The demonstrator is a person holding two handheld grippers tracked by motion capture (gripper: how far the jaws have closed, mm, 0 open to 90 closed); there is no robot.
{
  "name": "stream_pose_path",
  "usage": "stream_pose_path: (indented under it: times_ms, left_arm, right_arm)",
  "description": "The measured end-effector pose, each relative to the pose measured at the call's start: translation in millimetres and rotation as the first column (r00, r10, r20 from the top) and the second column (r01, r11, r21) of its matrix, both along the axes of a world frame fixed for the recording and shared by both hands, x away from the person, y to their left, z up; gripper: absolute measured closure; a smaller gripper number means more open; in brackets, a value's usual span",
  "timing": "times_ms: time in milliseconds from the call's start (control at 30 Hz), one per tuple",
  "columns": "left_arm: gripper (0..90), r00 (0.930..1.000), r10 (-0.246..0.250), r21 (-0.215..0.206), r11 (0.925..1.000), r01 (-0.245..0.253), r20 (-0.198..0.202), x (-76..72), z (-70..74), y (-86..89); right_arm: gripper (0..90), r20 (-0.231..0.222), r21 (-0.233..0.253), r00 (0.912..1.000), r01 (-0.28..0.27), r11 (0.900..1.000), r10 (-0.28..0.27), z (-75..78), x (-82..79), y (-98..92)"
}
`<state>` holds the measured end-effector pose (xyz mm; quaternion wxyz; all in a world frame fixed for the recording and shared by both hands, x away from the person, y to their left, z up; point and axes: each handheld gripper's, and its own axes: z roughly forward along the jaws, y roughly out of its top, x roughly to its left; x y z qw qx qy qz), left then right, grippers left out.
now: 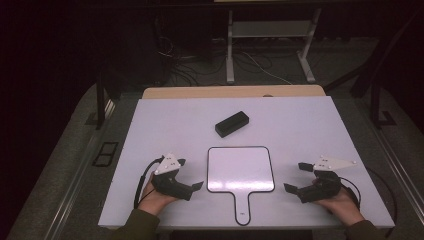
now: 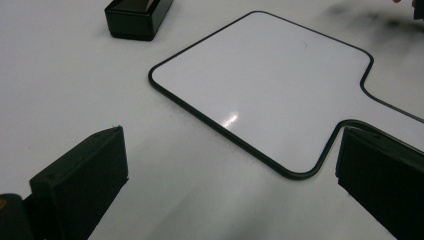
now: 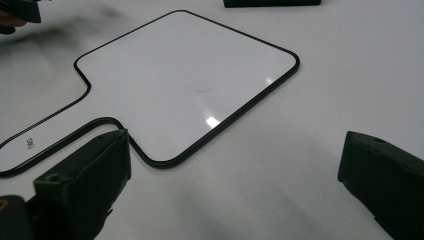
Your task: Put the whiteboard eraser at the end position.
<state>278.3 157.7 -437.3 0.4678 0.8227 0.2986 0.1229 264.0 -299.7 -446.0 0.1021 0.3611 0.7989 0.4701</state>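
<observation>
Two claws flank the handled whiteboard [image 1: 240, 169] lying flat mid-worktop — left claw [image 1: 189, 174] and right claw [image 1: 295, 176] both gape empty, aimed inward, seemingly ready to start. Black eraser [image 1: 232, 123] waits beyond the board.

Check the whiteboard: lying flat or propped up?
Flat. The whiteboard lies face up on the table, its whole black rim down on the surface, handle toward the person.

A white table [image 1: 150, 130] stands before what seems a metal stand [image 1: 230, 50].

paddle board [image 1: 241, 169]: white, black rim | block [image 1: 232, 123]: black | table [image 1: 150, 130]: white
</observation>
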Motion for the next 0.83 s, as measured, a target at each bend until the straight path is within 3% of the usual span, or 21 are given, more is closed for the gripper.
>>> stream_pose_path:
  times_ms: [100,833]
  left_arm:
    - [0.0,0.9999,0.005,0.015,0.9999,-0.005,-0.009,-2.5,-1.3,2.6]
    - [0.0,0.9996,0.006,0.0,1.0,-0.006,-0.027,-1.7,-1.7,5.0]
  right_arm:
    - [0.0,-0.002,-0.004,1.0,0.0,1.0,0.0,-0.4,0.2,0.1]
    - [0.0,0.002,-0.008,1.0,0.0,1.0,0.0,-0.6,0.0,0.0]
